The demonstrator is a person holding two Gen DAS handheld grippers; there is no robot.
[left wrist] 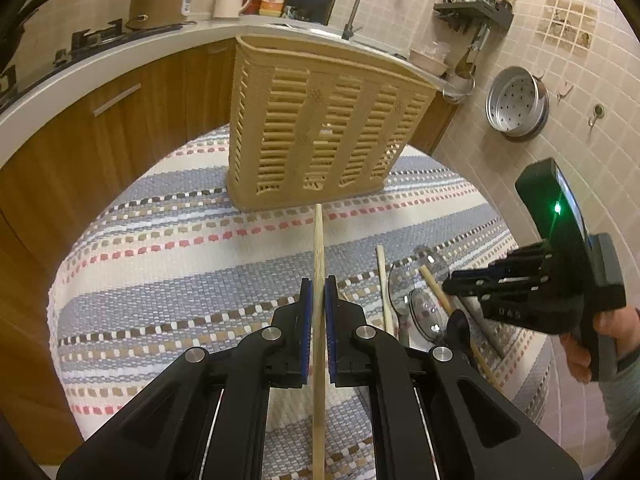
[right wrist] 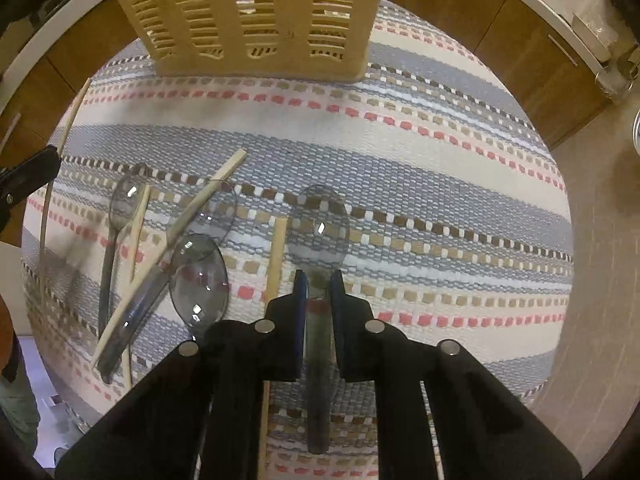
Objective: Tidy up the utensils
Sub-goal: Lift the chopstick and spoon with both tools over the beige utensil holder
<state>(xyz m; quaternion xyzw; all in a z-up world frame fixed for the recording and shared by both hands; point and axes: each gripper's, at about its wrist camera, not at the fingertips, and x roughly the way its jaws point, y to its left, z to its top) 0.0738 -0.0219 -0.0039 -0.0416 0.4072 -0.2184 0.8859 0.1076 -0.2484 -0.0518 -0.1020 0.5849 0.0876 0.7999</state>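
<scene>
My left gripper (left wrist: 319,280) is shut on a pale wooden chopstick (left wrist: 319,240) that points toward the beige slatted utensil basket (left wrist: 320,120) standing upright on the striped cloth. In the right wrist view, my right gripper (right wrist: 319,276) points steeply down, its pads closed on the handle of a clear grey plastic spoon (right wrist: 319,224) lying bowl-forward on the cloth. The basket (right wrist: 256,12) stands just beyond it. To the left lie more clear spoons (right wrist: 198,280), (right wrist: 124,200) and loose chopsticks (right wrist: 200,204), (right wrist: 276,256). The right gripper (left wrist: 450,285) also shows at the right of the left wrist view.
A round table under a striped woven cloth (left wrist: 180,260) carries everything. Wooden cabinets (left wrist: 120,120) and a white counter with a sink curve behind it. A tiled wall with a hanging metal steamer (left wrist: 516,104) is at the right. The left gripper (right wrist: 28,184) shows at the left edge.
</scene>
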